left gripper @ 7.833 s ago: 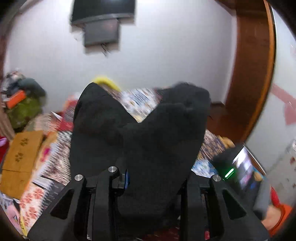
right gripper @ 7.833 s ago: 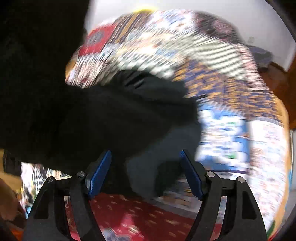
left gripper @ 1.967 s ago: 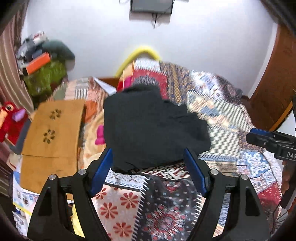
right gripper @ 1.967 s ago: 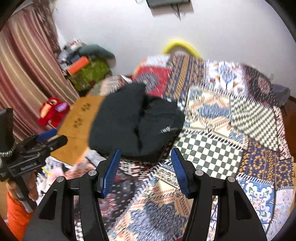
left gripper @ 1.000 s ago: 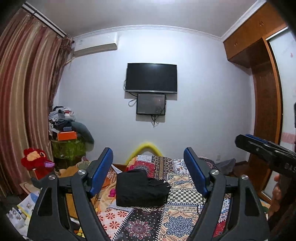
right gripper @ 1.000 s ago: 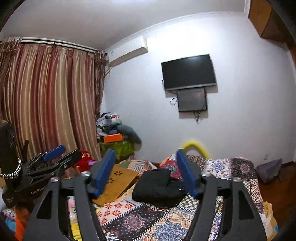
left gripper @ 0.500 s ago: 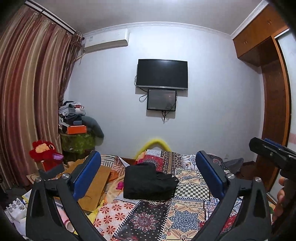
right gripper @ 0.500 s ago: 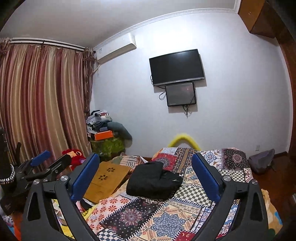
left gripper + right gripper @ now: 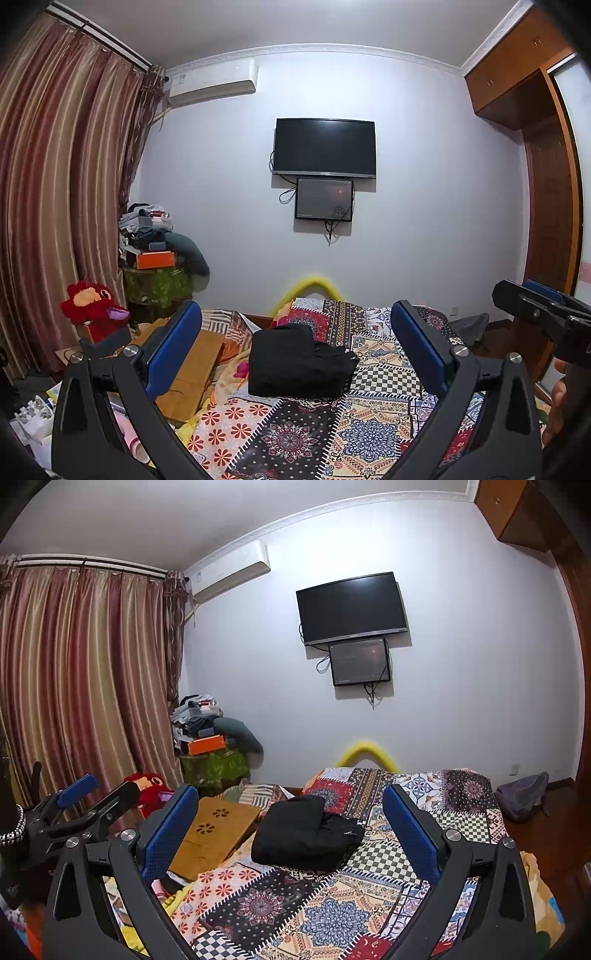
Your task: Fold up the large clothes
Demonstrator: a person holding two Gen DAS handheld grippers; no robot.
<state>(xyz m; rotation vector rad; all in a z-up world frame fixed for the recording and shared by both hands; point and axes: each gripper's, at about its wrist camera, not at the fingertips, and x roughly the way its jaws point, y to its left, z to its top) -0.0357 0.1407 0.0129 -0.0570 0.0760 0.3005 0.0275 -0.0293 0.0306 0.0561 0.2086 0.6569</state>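
Even, soft indoor light, sharp focus, strong fisheye bending with dark corners.

The folded black clothes (image 9: 299,363) are soft, dull cloth. The bed's quilt (image 9: 369,428) is cloth too, printed in many colors. The left claw (image 9: 295,354) and the right claw (image 9: 291,832) look like dull black plastic, with bumpy blue pads (image 9: 168,829) and shiny metal screws (image 9: 453,834). The board (image 9: 214,830) looks like smooth wood. The curtain (image 9: 81,686) is shiny striped cloth. The TV (image 9: 324,147) is glossy black.
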